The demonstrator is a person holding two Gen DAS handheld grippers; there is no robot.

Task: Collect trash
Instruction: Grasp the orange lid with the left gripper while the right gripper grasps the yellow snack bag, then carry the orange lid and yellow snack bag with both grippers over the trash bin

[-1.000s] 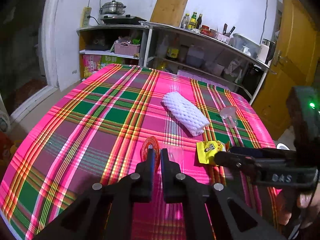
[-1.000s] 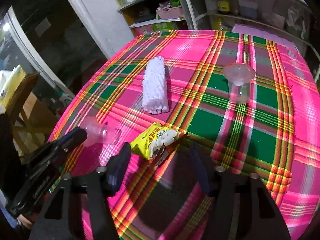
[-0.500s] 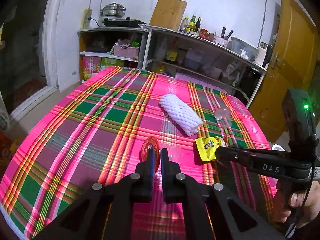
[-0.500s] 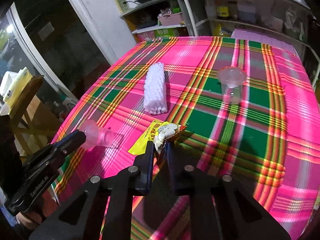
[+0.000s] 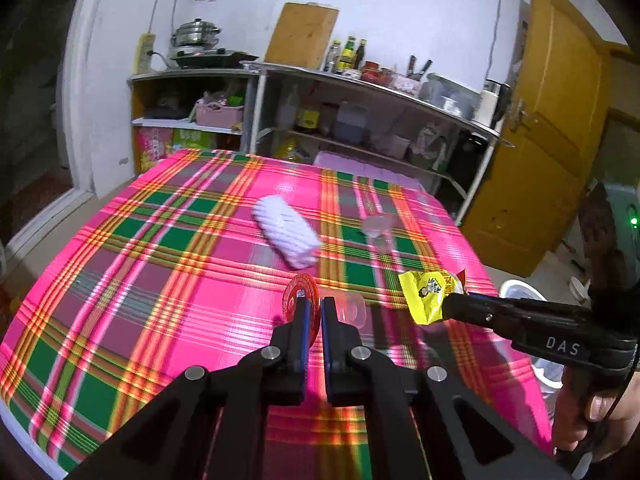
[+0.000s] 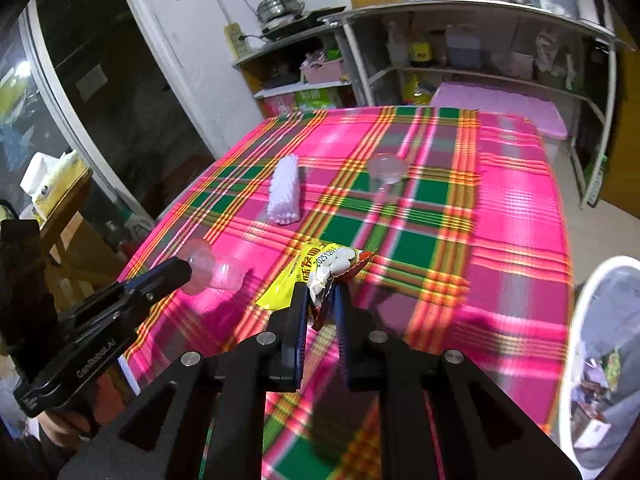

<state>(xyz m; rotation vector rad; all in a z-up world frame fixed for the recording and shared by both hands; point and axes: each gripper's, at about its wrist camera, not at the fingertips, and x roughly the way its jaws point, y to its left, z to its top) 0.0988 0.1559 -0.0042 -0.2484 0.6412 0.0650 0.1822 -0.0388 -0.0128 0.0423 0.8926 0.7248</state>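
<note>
**Both grippers closed on trash above the plaid table**

The crinkled yellow snack wrapper [image 6: 320, 276] with a white and red end is pinched between the jaws of the right gripper [image 6: 323, 296], which are closed tight on its edge; most of it sticks out ahead of and to the left of the jaw tips, lifted clear of the cloth. The left gripper [image 5: 313, 312] has its jaws nearly touching, clamped on the rim of a small clear plastic cup with a red label [image 5: 301, 298]; the cup juts out just beyond the tips. Farther ahead of both jaws, well apart from them, a white foam net sleeve [image 5: 287, 236] lies on the pink, green and orange plaid tablecloth [image 5: 140, 280], with a clear upright plastic cup [image 6: 386, 174] beside it. To the right of the right jaws, off the table edge, stands a white round bin [image 6: 580, 320] with scraps inside.
</note>
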